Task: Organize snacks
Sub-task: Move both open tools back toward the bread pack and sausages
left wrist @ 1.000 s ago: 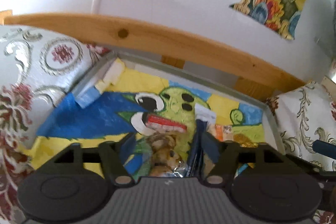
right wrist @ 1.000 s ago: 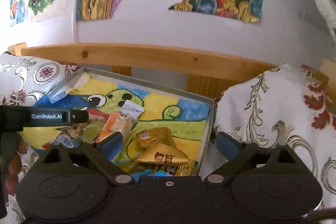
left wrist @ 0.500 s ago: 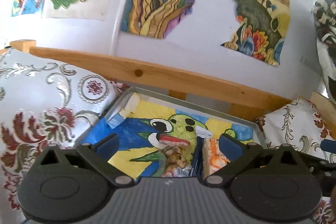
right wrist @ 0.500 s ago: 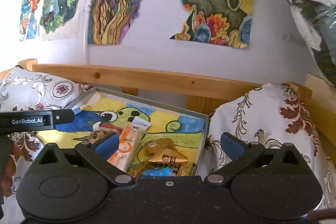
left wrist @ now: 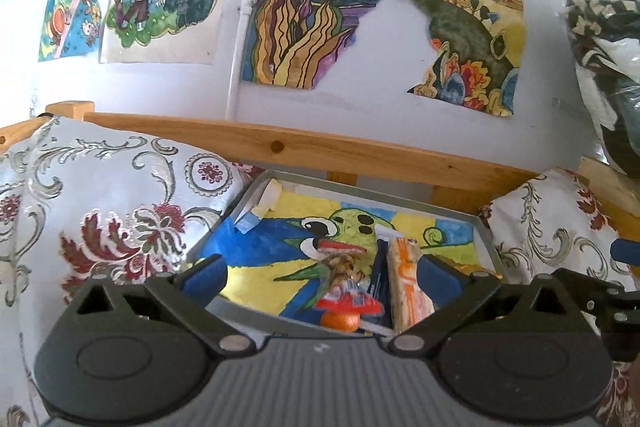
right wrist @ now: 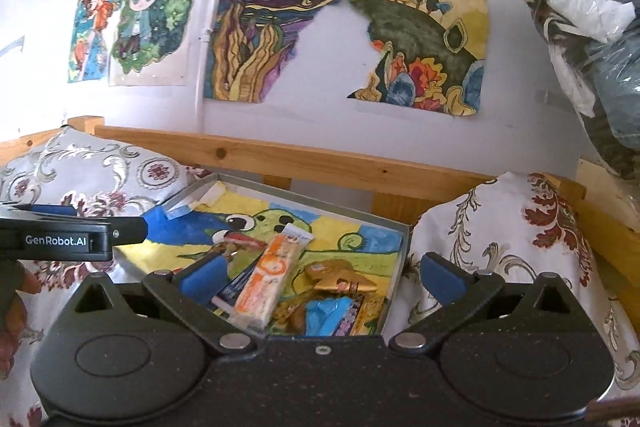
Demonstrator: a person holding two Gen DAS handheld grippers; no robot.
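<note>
A shallow grey tray (left wrist: 360,189) (right wrist: 304,195) lined with a cartoon drawing lies between two cushions. In it lie several snack packets: an orange-and-white bar (left wrist: 408,283) (right wrist: 266,279), a clear bag with a red end (left wrist: 346,283), a dark blue packet (right wrist: 240,285), gold wrappers (right wrist: 340,273) and a light blue pack (right wrist: 332,313). My left gripper (left wrist: 322,277) hangs open above the tray's near edge with nothing between its fingers. My right gripper (right wrist: 322,277) is open too, over the tray's right side, holding nothing. The left gripper's body (right wrist: 68,239) shows at the left of the right wrist view.
Patterned cushions flank the tray on the left (left wrist: 108,195) and right (right wrist: 516,239). A wooden rail (left wrist: 320,147) runs behind it, below a white wall with colourful drawings (right wrist: 280,15). Bagged clothes (right wrist: 592,19) are piled at the upper right. A hand (right wrist: 14,311) holds the left gripper.
Both grippers have pulled back and up from the tray, so it looks smaller and more wall shows. The left gripper's jaws, narrow around the snacks a second ago, now stand wide.
</note>
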